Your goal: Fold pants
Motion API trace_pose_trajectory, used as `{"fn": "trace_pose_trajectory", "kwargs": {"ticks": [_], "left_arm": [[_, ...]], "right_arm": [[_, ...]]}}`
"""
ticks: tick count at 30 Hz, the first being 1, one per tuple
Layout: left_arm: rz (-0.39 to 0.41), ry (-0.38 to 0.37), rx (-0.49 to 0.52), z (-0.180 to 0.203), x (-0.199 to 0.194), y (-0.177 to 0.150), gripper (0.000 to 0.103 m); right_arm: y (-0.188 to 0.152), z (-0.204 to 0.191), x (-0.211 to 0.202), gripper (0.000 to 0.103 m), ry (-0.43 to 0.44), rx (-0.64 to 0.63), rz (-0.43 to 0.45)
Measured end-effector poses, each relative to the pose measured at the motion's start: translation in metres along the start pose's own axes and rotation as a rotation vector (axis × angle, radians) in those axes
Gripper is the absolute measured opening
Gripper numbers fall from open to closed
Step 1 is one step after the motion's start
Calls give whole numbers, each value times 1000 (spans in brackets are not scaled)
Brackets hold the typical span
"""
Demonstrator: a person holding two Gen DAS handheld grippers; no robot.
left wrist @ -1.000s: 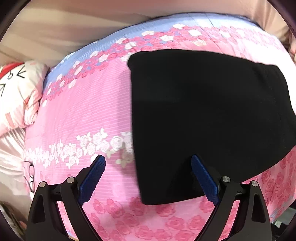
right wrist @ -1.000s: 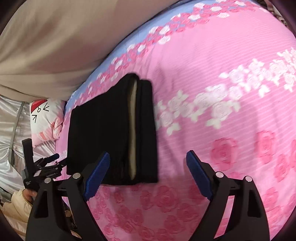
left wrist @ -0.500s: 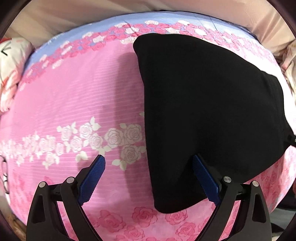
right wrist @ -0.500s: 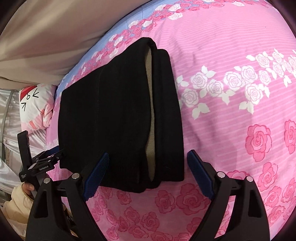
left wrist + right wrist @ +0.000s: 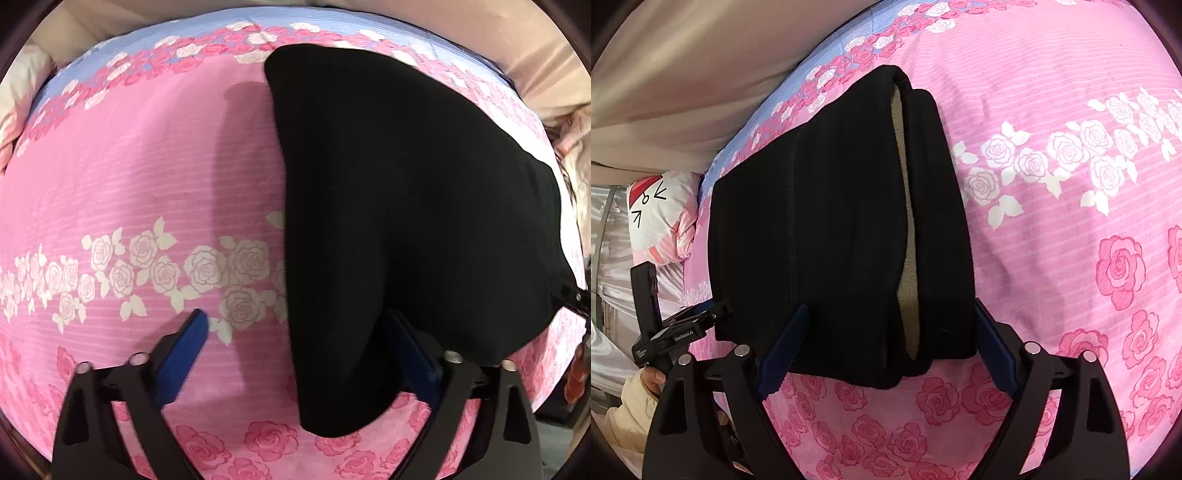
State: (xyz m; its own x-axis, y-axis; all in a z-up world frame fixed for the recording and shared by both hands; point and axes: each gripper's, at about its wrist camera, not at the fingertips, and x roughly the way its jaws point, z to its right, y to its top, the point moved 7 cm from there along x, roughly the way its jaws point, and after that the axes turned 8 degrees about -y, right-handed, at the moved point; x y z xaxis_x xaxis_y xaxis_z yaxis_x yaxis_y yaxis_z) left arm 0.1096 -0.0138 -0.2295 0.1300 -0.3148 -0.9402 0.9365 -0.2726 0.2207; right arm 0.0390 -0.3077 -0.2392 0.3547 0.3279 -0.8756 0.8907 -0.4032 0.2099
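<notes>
Black pants (image 5: 413, 221) lie folded flat on a pink rose-print bedspread (image 5: 129, 166). In the right wrist view the pants (image 5: 831, 229) show their open waistband end with beige fleece lining (image 5: 908, 258). My left gripper (image 5: 295, 354) is open, its jaws straddling the near left corner of the pants just above the bed. My right gripper (image 5: 886, 343) is open, its jaws on either side of the waistband end. The left gripper also shows at the left of the right wrist view (image 5: 683, 328), at the pants' far corner.
A white and pink cartoon pillow (image 5: 661, 218) lies at the bed's head. A beige curtain (image 5: 683, 74) hangs behind the bed. The bedspread has a blue band (image 5: 147, 51) along its far edge. Shiny plastic sheeting (image 5: 609, 258) is beside the bed.
Both grippers have moved in closer to the pants. The pants fill more of each view, and each gripper's open jaws now straddle an end of the folded pants.
</notes>
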Motion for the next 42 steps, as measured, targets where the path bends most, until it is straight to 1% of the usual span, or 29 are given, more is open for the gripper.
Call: {"fn": "trace_pose_trajectory", "kwargs": {"ticks": [1, 2, 3, 4, 6, 8, 10, 11, 14, 16, 17, 18, 19, 20, 21, 24, 25, 27, 28, 29, 32, 34, 35, 37, 38, 39, 40, 41, 42], "left_arm": [[1, -9, 12, 3, -1, 0, 70], [0, -16, 25, 9, -1, -1, 65], [-2, -21, 32, 13, -2, -1, 57], [-4, -25, 35, 16, -2, 0, 52], [-6, -37, 6, 15, 0, 3, 52], [-8, -85, -68, 9, 1, 4, 56], [4, -138, -136, 1, 1, 4, 62], [6, -146, -143, 1, 1, 3, 63], [25, -132, -127, 5, 2, 3, 65], [31, -109, -124, 8, 4, -3, 66], [30, -97, -121, 11, 5, -6, 65], [27, -101, -117, 16, 8, -7, 60], [27, -124, -114, 20, 8, -8, 41], [22, -165, -111, 26, 8, -9, 36], [22, -158, -112, 24, 6, -4, 33], [16, -136, -83, 35, 4, -7, 24], [13, -139, -84, 41, 3, -8, 21], [3, -175, -104, 45, -2, -11, 19], [1, -184, -105, 45, -4, -10, 19], [-10, -203, -105, 44, -9, -17, 19], [-50, -246, -108, 47, -16, -30, 18], [-81, -263, -101, 51, -18, -43, 18], [-106, -278, -92, 53, -22, -57, 18], [-136, -285, -80, 57, -24, -76, 20], [-154, -276, -67, 59, -22, -89, 21], [-167, -256, -44, 60, -18, -97, 24], [-167, -225, -20, 62, -15, -103, 33], [-147, -172, -1, 61, -14, -106, 37], [-134, -135, 8, 61, -15, -104, 44]], "right_arm": [[0, 0, 0, 85, -4, -7, 0], [0, -1, 0, 83, -10, -19, 1], [-1, 0, 0, 80, -10, -20, 2], [-1, 0, -1, 80, -7, -17, 2], [-2, 0, -2, 78, -5, -13, 7], [-3, 2, -2, 78, -9, -8, 15], [-4, 2, -2, 79, -12, 1, 28], [-4, 1, -2, 81, -11, 5, 31], [-3, -1, -1, 85, -25, 17, 35], [-2, -1, -1, 83, -20, 18, 35], [-2, 1, -2, 76, -19, 17, 35], [-2, 5, -3, 64, -14, 22, 31], [-3, 8, -5, 58, 13, 43, 23], [-3, 11, -8, 44, 53, 69, 14], [-3, 10, -10, 39, 62, 72, 12], [-4, 6, -18, 33, 74, 70, 14], [-4, 5, -21, 33, 85, 76, 19], [-6, 2, -30, 31, 104, 75, 22], [-9, 1, -35, 31, 106, 66, 17], [-12, 2, -38, 31, 105, 59, 8], [-34, 1, -51, 31, 98, 27, -32], [-57, 4, -61, 31, 89, 21, -70], [-73, 6, -63, 31, 77, 5, -94], [-97, 15, -55, 32, 38, -9, -138], [-104, 19, -50, 37, 35, -7, -151], [-109, 24, -46, 50, 20, -8, -152], [-109, 27, -46, 56, -9, 2, -145], [-104, 32, -53, 65, -38, 27, -130], [-99, 33, -62, 65, -51, 38, -102]]}}
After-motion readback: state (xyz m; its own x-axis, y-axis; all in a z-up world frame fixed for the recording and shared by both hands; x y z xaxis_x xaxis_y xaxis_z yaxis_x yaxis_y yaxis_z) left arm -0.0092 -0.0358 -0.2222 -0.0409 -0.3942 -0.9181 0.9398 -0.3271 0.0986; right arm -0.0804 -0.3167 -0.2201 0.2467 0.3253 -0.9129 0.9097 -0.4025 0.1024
